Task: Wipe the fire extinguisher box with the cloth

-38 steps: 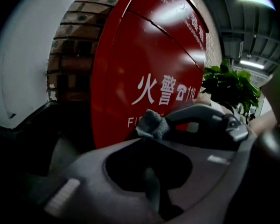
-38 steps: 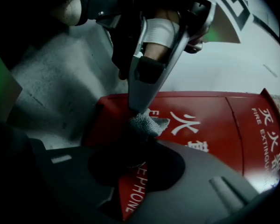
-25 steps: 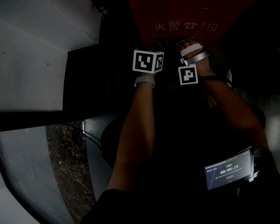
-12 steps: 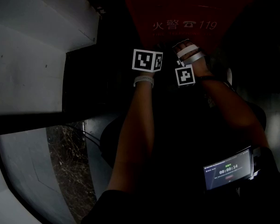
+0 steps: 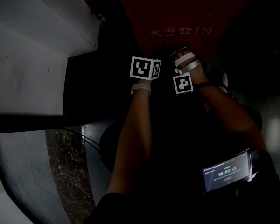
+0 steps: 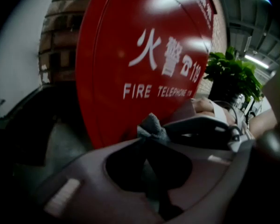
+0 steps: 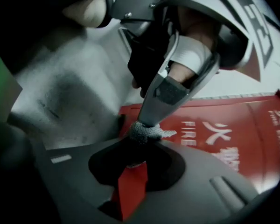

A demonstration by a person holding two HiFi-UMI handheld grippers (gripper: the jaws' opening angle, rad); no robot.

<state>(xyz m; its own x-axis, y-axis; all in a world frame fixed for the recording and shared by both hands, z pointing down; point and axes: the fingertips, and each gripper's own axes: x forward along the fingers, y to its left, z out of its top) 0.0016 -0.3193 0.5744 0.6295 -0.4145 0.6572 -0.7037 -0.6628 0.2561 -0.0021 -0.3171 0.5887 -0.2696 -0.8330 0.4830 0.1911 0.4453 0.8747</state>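
1. The fire extinguisher box (image 5: 182,13) is the reference point. Its red front faces you and carries white lettering, including "119". Only the outside of the front shows; what the box holds cannot be seen.

2. Your left gripper (image 6: 151,139) is directly in front of the box. Its jaws are pressed together on a bunch of the grey cloth (image 6: 153,125), which sticks out past the tips against the lower part of the red front. Whether the cloth touches the front cannot be confirmed.

3. Your right gripper (image 7: 139,146) is just beside the left one, also in front of the box. Its jaws are closed and pinch the same cloth from the other side. In the right gripper view, one finger of the left gripper comes down from above and meets the cloth at the same spot.

4. In the head view both marker cubes sit side by side just below the box lettering.

5. Surroundings relative to the box:
- A white wall (image 5: 32,55) is to its left.
- A green plant (image 6: 231,73) is beyond its right edge.
- A small lit screen (image 5: 227,171) is well below it, at your right side.
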